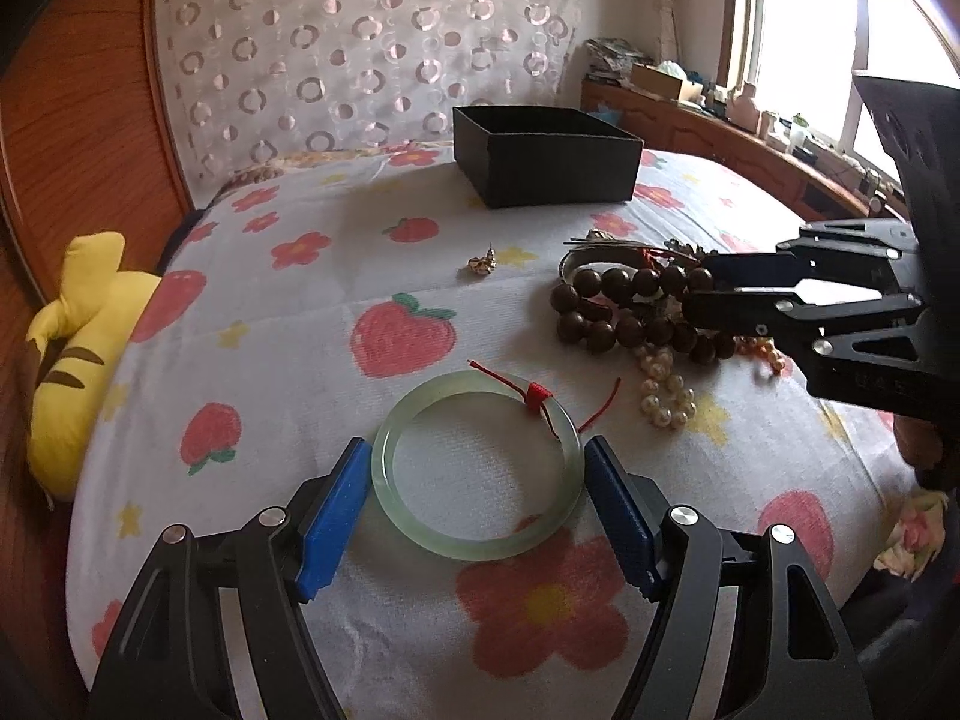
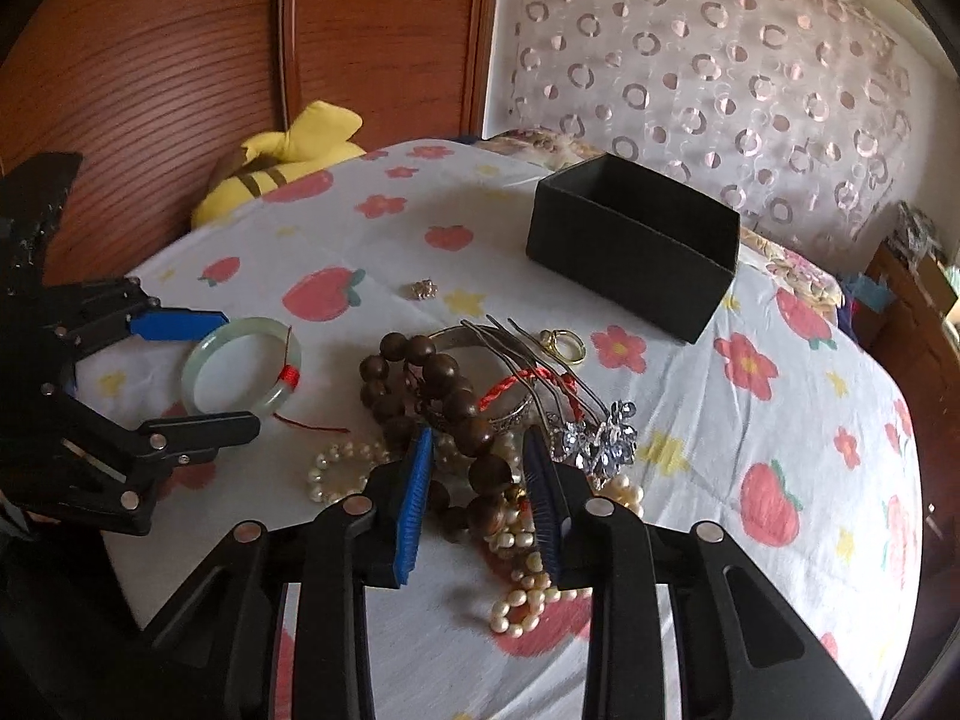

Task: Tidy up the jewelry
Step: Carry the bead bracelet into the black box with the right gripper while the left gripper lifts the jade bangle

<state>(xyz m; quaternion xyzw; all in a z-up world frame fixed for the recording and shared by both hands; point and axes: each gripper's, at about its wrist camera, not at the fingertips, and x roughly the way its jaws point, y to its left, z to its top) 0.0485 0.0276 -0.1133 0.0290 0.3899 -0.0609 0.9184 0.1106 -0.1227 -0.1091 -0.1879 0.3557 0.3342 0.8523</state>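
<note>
jade bangle (image 1: 477,474): flat on bed, near edge, between left gripper (image 1: 477,498) fingers; stiff, smooth, prob slippery & brittle; grip across outer rim, gently
left fingers (image 1: 336,516): wide, pads at rim both sides; firm hold or just touching, can't tell
bead bracelet (image 2: 456,414): dark wood, top of jewelry pile w/ pearls (image 2: 516,546), hairpins (image 2: 552,384); loose, flexible, will dangle; take by one bead section
right gripper (image 2: 480,492): fingers narrowed round beads; looks closed on strand
black box (image 2: 636,252): open, further back on bed; likely destination
small earring (image 2: 423,289): lies apart; tiny, pinch carefully
</note>
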